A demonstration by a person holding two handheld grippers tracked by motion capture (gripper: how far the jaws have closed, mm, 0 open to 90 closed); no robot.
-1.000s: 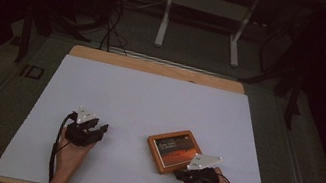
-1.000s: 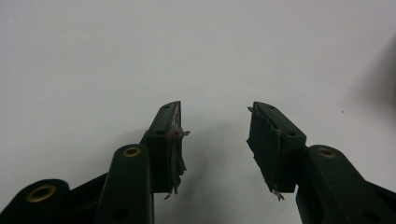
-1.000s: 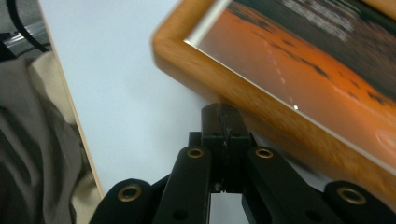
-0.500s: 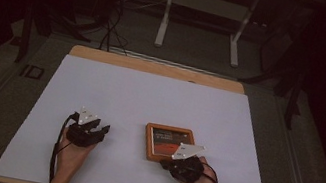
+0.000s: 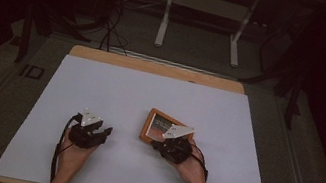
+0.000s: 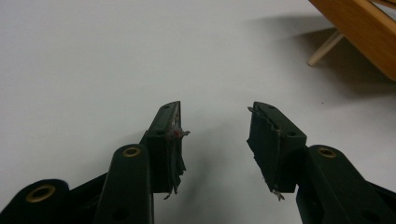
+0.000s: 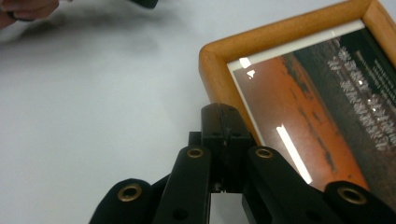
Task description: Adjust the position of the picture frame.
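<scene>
A wooden picture frame (image 5: pixel 159 122) with an orange and dark print lies on the white table (image 5: pixel 140 92), right of centre. My right gripper (image 5: pixel 155 145) is shut, its tips against the frame's near left edge. In the right gripper view the closed jaws (image 7: pixel 224 116) butt against the frame (image 7: pixel 303 102) beside its rounded corner. My left gripper (image 5: pixel 103 135) rests on the table left of the frame, open and holding nothing. In the left gripper view its jaws (image 6: pixel 215 135) stand apart over bare table, with the frame's wooden edge (image 6: pixel 359 28) and a pale strut (image 6: pixel 324 46) beyond.
The table's wooden far edge (image 5: pixel 155 67) borders a dark floor with cables and a white stand (image 5: pixel 206 8). The other hand (image 7: pixel 23 9) sits at the top left of the right gripper view.
My right gripper has moved left across the table, and the frame has shifted left and turned with it. The left gripper has stayed where it was.
</scene>
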